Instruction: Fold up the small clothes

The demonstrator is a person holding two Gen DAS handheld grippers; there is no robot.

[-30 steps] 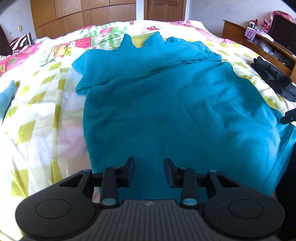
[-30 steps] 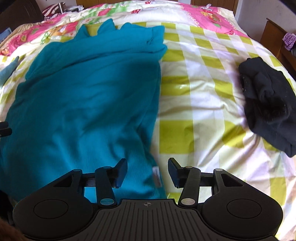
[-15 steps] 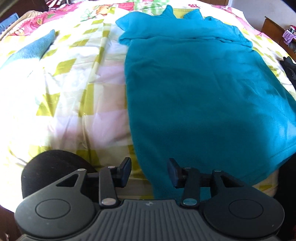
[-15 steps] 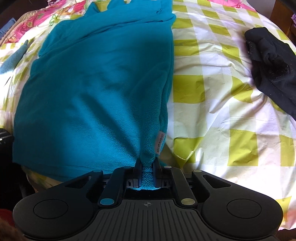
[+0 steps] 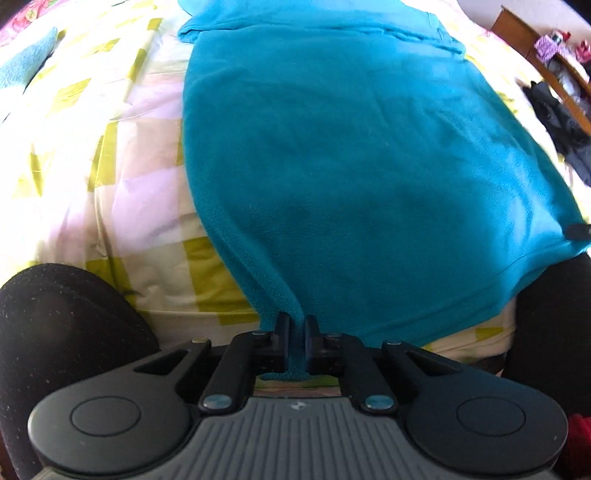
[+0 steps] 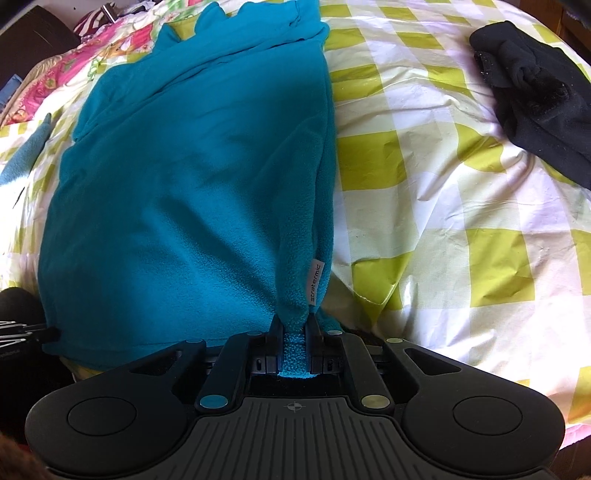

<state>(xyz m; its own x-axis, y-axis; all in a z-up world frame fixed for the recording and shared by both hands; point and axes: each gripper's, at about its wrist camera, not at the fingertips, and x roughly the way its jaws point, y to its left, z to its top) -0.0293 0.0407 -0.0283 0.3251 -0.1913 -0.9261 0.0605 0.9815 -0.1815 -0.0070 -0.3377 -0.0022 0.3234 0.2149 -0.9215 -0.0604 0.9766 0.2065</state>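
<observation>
A teal fleece top (image 5: 362, 155) lies flat on a yellow-and-white checked bedspread (image 5: 122, 177), sleeves folded in near the far end. My left gripper (image 5: 295, 325) is shut on the near left corner of its hem. My right gripper (image 6: 294, 325) is shut on the near right corner of the fleece top (image 6: 192, 192), just below a small grey label (image 6: 316, 282). Both corners are pinched and slightly raised at the bed's near edge.
A black garment (image 6: 535, 110) lies on the bedspread (image 6: 443, 184) to the right. A light blue cloth (image 5: 22, 62) lies at the far left. A wooden cabinet (image 5: 524, 33) stands beyond the bed on the right. The person's dark-clad legs (image 5: 55, 325) are at the near edge.
My left gripper moved right onto the hem's left corner and closed on it. My right gripper stays shut on the right corner and has shifted only slightly.
</observation>
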